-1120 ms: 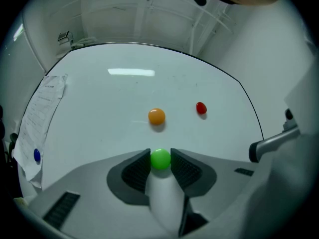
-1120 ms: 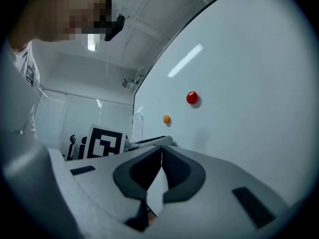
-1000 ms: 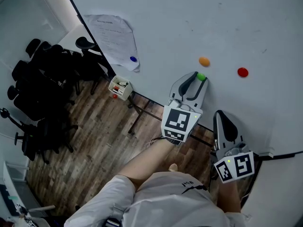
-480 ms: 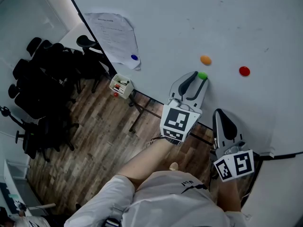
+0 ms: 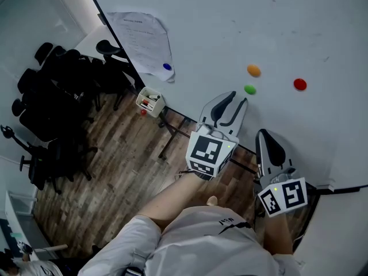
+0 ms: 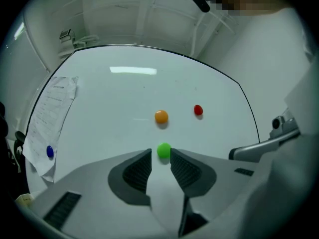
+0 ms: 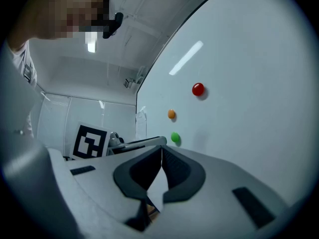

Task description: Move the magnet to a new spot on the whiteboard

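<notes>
On the whiteboard, the print on the pinned sheet is too small to read. Your left gripper is the nearer tool, its jaws a narrow gap apart and holding nothing. The green magnet sits on the board just beyond its tips, in line with that gap and below the orange magnet. Your right gripper is closed on nothing, farther off.
</notes>
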{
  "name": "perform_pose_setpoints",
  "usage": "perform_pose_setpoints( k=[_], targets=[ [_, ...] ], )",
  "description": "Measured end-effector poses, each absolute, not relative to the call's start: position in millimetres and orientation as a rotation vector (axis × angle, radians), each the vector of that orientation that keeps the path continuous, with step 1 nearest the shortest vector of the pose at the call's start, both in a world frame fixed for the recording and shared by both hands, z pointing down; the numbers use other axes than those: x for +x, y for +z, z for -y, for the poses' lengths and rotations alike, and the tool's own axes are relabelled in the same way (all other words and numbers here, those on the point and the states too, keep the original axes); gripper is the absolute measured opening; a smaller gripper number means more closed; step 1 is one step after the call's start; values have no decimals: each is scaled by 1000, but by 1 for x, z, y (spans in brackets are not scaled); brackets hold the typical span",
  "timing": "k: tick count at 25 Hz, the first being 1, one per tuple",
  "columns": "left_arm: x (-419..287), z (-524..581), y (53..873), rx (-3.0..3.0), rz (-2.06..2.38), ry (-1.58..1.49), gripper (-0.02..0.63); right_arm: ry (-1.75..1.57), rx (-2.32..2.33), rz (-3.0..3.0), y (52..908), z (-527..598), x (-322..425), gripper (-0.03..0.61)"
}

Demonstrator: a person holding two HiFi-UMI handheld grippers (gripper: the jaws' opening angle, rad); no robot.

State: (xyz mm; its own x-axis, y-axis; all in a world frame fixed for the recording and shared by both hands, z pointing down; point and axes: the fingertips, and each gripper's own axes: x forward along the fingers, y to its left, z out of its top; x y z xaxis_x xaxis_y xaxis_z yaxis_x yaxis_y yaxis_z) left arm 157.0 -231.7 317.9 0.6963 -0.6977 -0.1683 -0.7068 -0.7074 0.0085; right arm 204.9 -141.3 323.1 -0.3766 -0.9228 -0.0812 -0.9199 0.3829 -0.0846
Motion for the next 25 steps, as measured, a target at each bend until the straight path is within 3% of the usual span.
perform_pose_setpoints(
  k=[13,25],
  targets=[
    [113,182,335,-2961,-1187,221,124,-79,-1585,-2589,335,144,165,14],
    [69,160,343,-2978,-1276,207,23,-102,-1514,-2646,344,148,125,14]
  ],
)
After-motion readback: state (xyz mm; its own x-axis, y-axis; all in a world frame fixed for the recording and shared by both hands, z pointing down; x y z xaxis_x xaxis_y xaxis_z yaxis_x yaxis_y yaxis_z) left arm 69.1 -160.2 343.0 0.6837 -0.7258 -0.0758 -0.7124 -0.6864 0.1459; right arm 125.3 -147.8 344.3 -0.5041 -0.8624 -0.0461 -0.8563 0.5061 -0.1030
